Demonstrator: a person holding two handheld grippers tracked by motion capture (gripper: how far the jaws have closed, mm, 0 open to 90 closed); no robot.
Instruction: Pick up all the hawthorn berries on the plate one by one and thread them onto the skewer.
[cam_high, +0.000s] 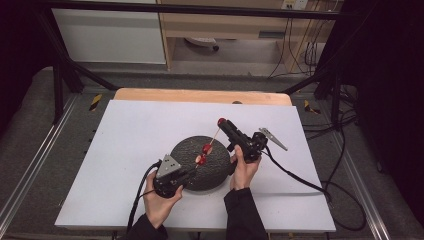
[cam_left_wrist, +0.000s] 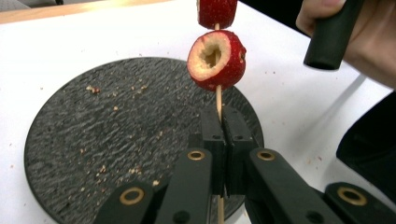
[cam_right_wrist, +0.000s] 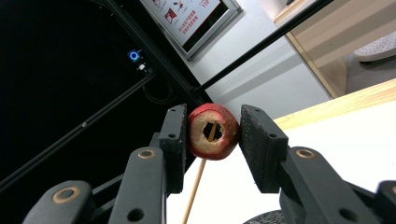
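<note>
A thin wooden skewer (cam_high: 214, 137) slants up over a round black slate plate (cam_high: 214, 172). My left gripper (cam_high: 191, 171) is shut on the skewer's lower end (cam_left_wrist: 218, 100), just above the plate (cam_left_wrist: 93, 140). Two cored red fruits (cam_high: 207, 148) (cam_high: 201, 160) are threaded on the stick, and the nearer one (cam_left_wrist: 216, 59) shows its hollow core. At the stick's top, my right gripper (cam_high: 223, 124) is shut on a third cored red fruit (cam_right_wrist: 212, 131). The skewer tip (cam_right_wrist: 213, 131) shows inside that fruit's hole. In the right gripper view, my right gripper (cam_right_wrist: 214, 112) presses both pads on the fruit's sides.
The plate lies on a white board (cam_high: 140, 130) over a wooden table (cam_high: 200, 95). Crumbs dot the plate (cam_left_wrist: 135, 170). The right hand and its gripper's handle (cam_left_wrist: 331, 32) hang to the right of the skewer. A cable (cam_high: 300, 177) trails off the right side.
</note>
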